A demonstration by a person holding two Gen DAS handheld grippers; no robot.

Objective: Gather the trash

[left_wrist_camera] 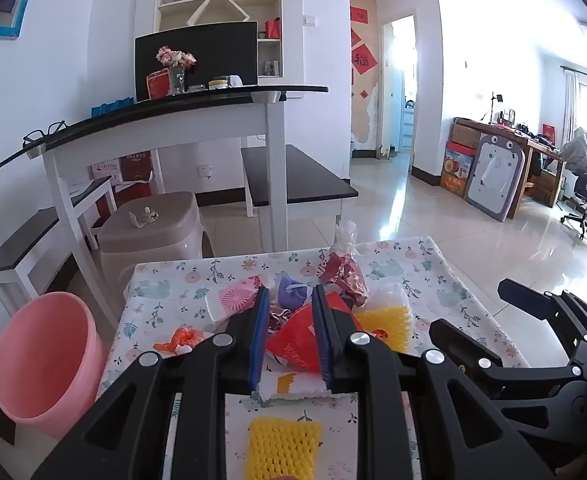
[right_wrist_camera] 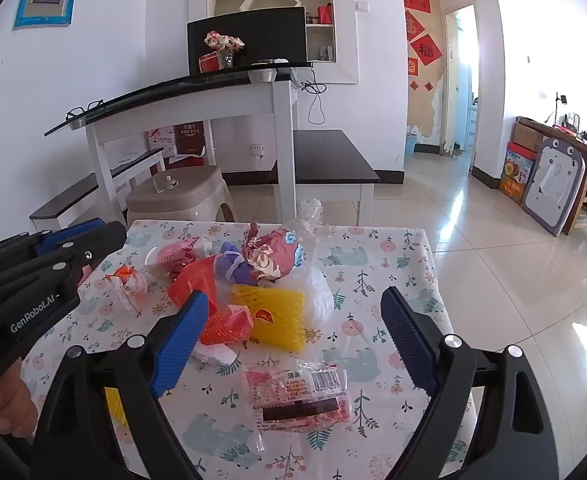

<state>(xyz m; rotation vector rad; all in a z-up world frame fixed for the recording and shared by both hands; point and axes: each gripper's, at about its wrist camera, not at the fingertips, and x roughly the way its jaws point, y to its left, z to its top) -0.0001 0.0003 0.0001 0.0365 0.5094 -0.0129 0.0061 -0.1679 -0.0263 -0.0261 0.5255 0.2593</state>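
A heap of trash lies on the floral-cloth table [right_wrist_camera: 393, 264]: a red foil bag [right_wrist_camera: 269, 256], a purple pouch [right_wrist_camera: 233, 268], a yellow foam net [right_wrist_camera: 273, 316], a red wrapper [left_wrist_camera: 297, 348], an orange wrapper [left_wrist_camera: 181, 338] and a pink packet [left_wrist_camera: 235, 298]. A clear printed packet [right_wrist_camera: 297, 396] lies nearer, on the cloth below my right gripper [right_wrist_camera: 293, 296], which is wide open. My left gripper [left_wrist_camera: 290, 292] hovers at the table's left side with its jaws partly apart; the red wrapper shows through the gap but nothing is pinched. A second yellow net [left_wrist_camera: 283, 448] lies under it.
A pink bin [left_wrist_camera: 45, 360] stands on the floor left of the table. Beyond the table are a beige stool [left_wrist_camera: 153, 228], a white desk [left_wrist_camera: 165, 128] and a black bench [left_wrist_camera: 293, 176]. Tiled floor [left_wrist_camera: 473, 216] stretches to the right.
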